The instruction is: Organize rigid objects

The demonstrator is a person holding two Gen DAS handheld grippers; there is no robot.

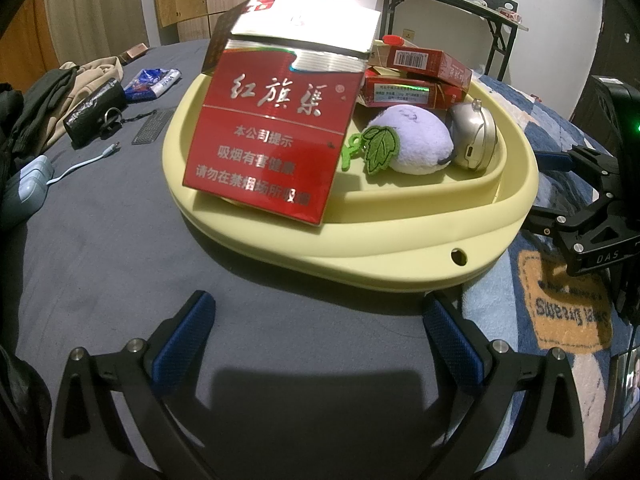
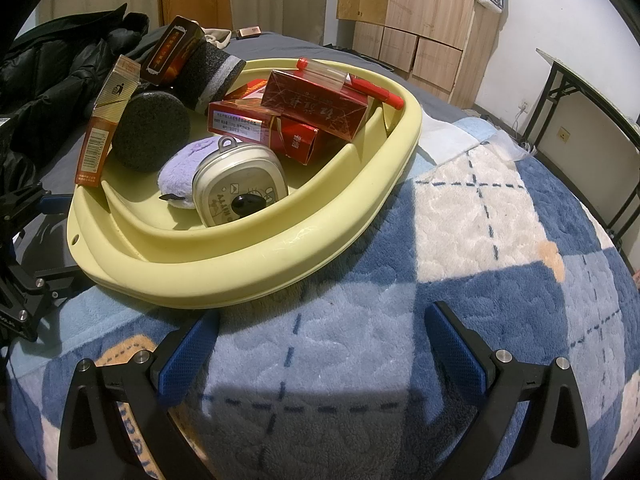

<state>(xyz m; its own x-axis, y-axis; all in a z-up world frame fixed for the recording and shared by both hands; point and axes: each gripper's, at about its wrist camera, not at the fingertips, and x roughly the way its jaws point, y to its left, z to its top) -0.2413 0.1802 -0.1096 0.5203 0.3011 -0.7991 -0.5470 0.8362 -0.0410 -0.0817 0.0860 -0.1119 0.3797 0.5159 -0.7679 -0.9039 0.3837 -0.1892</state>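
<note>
Before your left gripper [image 1: 318, 320], seen from the left wrist, the pale yellow basin [image 1: 400, 256] sits on the grey sheet [image 1: 120, 248] with its near rim just ahead of the fingers. Both jaws stand wide apart and hold nothing. A large red cigarette pack [image 1: 268, 136] leans upright at the basin's near left rim, lid flipped open; behind it lie stacked red packs [image 1: 420, 76], a purple plush [image 1: 408, 140] and a silver tin [image 1: 476, 140] touching one another. Loose items remain well off to the left: a black pouch [image 1: 94, 112], a blue-white packet [image 1: 154, 80] and a white cable [image 1: 84, 164]. Judged from this, you are between placements; the next move calls for a reach to an uncollected rigid item, clearing the leaning pack, which looks easy to topple.

From the right wrist, your right gripper [image 2: 322, 344] hovers over the blue checked blanket [image 2: 480, 240], jaws likewise spread and empty, with the basin's rim [image 2: 240, 264] just beyond the left finger. Two dark foam cylinders [image 2: 152, 136] crowd the far left side, propping another slim pack [image 2: 104, 120] and a dark box [image 2: 172, 48]. The red pen [image 2: 376, 90] rests across the top pack. Your left gripper's frame shows at the left edge, near the basin, so mind crossing paths.
</note>
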